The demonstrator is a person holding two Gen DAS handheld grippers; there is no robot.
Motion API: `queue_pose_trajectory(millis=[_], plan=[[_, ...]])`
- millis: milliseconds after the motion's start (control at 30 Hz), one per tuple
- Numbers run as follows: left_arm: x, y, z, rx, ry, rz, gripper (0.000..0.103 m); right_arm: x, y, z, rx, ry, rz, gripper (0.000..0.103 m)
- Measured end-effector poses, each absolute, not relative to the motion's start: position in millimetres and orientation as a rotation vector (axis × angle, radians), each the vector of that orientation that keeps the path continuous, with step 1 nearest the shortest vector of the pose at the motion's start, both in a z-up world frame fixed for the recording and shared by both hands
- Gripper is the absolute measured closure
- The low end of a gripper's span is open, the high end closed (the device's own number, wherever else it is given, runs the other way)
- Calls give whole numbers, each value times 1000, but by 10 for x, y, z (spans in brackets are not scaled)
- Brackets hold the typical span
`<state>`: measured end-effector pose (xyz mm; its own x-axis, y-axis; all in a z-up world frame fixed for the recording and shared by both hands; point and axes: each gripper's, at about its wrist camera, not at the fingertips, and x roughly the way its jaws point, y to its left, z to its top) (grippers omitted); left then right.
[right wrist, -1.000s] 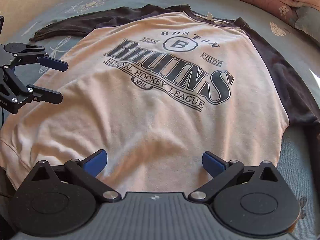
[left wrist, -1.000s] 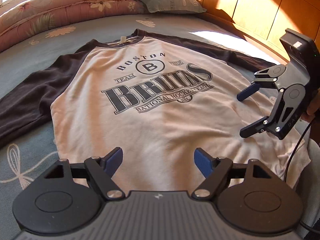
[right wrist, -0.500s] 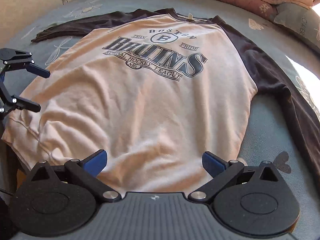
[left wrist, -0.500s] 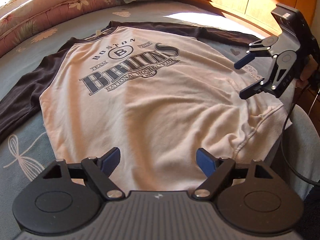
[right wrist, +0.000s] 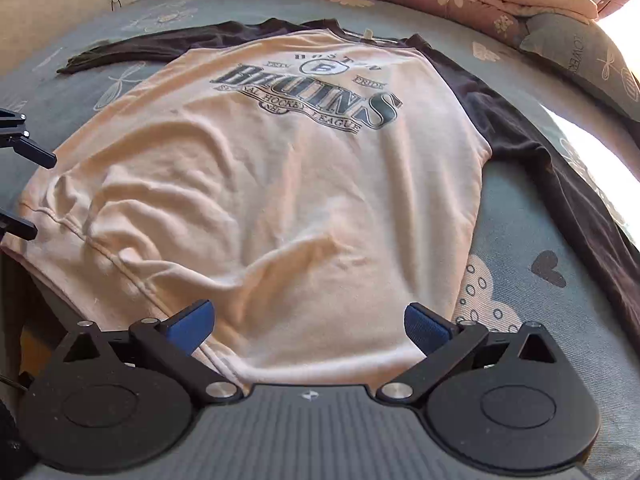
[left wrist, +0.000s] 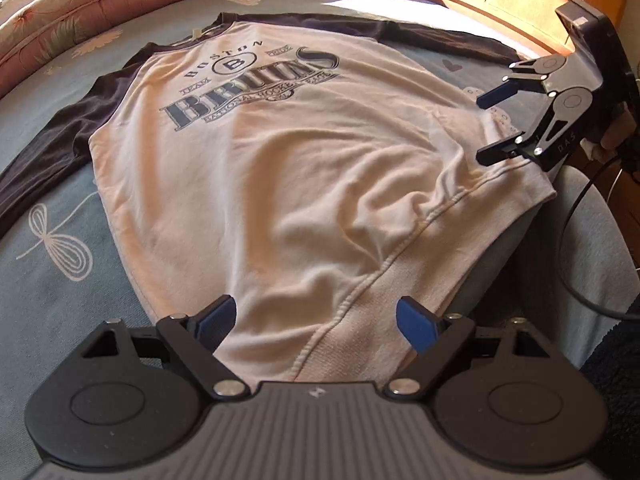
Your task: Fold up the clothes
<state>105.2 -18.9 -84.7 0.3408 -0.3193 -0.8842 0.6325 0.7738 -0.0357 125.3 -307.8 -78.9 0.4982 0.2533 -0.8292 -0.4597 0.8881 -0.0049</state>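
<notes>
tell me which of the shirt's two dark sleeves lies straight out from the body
The sleeve at far left in the right wrist view. The other sleeve angles down alongside the shirt body.

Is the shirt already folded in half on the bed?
No, the shirt lies spread flat on the bed, front print up, both dark sleeves out.

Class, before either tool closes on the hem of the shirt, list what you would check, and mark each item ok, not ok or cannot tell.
1. Left tool open: ok.
2. Right tool open: ok.
3. Shirt lies front up on the bed, sleeves spread: ok.
4. Hem flat: not ok, it is rumpled and hangs over the bed's edge.
5. Hem between each tool's fingers: cannot tell, height above the cloth is unclear.
6. The tools are apart, one toward each lower corner: ok.
</notes>
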Motion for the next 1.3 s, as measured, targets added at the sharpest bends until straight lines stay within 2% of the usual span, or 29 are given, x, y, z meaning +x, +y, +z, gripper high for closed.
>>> queue_pose_trajectory(millis=[167, 367, 567, 800, 900, 1033, 1167, 1300], plan=[[963, -388, -896, 331, 1061, -687, 16, 1214, -2833, -1000, -204, 975, 394, 0], [896, -191, -825, 287, 1077, -688, 16, 849, -3012, -1055, -109, 897, 347, 0], [1313, -117, -600, 173, 951, -618, 16, 775, -2997, -1069, -90, 871, 308, 0], [1779, 113, -937, 43, 1003, -427, 15, 740, -2980, -1086, -72, 855, 276, 0], [1863, 257, -886, 30, 1034, -316, 16, 712, -2988, -1094, -64, 845, 272, 0], [2084, 396, -687, -86, 982, -361, 16, 707, -2985, -1099, -59, 831, 266, 0], [2536, 330, -551, -137, 931, -397, 15, 714, -2978, -1098, -59, 833, 265, 0], [3120, 316, -670, -220, 932, -383, 15, 719, -2976, -1096, -59, 836, 263, 0]])
